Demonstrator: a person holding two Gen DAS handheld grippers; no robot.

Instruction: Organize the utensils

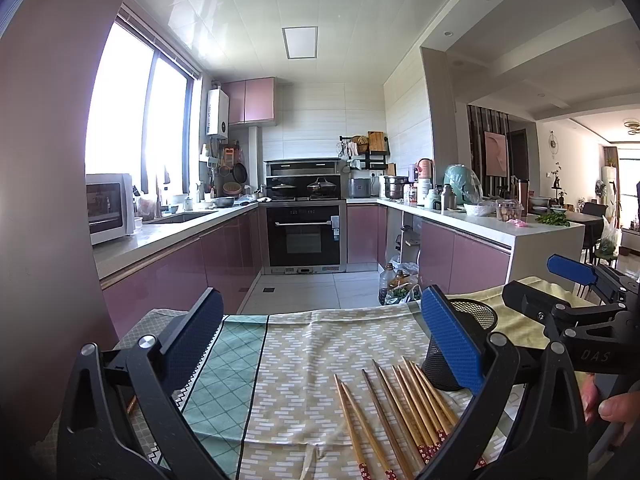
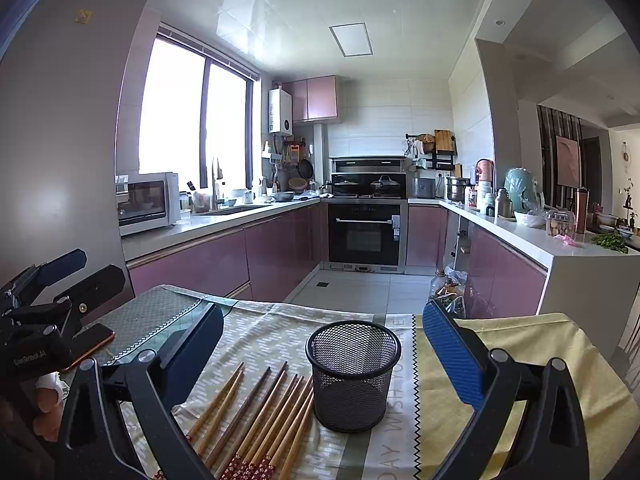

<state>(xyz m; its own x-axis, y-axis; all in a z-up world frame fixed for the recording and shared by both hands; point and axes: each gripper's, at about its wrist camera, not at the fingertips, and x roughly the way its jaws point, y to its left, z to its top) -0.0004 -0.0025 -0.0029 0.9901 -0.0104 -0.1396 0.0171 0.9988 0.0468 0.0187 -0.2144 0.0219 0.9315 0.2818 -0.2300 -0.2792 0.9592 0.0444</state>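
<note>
Left gripper hovers level, jaws spread wide, nothing between the blue pads — pointing toward twelve o'clock. Right gripper sits at its three o'clock, equally wide (a thumb shows on its handle), holding nothing.

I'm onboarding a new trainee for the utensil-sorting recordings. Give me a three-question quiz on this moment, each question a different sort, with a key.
1. True or false: the chopsticks already stand inside the mesh holder.
2. Multiple choice: the left gripper and right gripper are: A) both open and empty, B) both shut on chopsticks, C) one open, one shut.
3. Fill in: seen from the right wrist camera, the chopsticks lie to the ___ of the mesh holder on the tablecloth.

Key: 1 false, they lie flat on the tablecloth; 2 A; 3 left.
</note>
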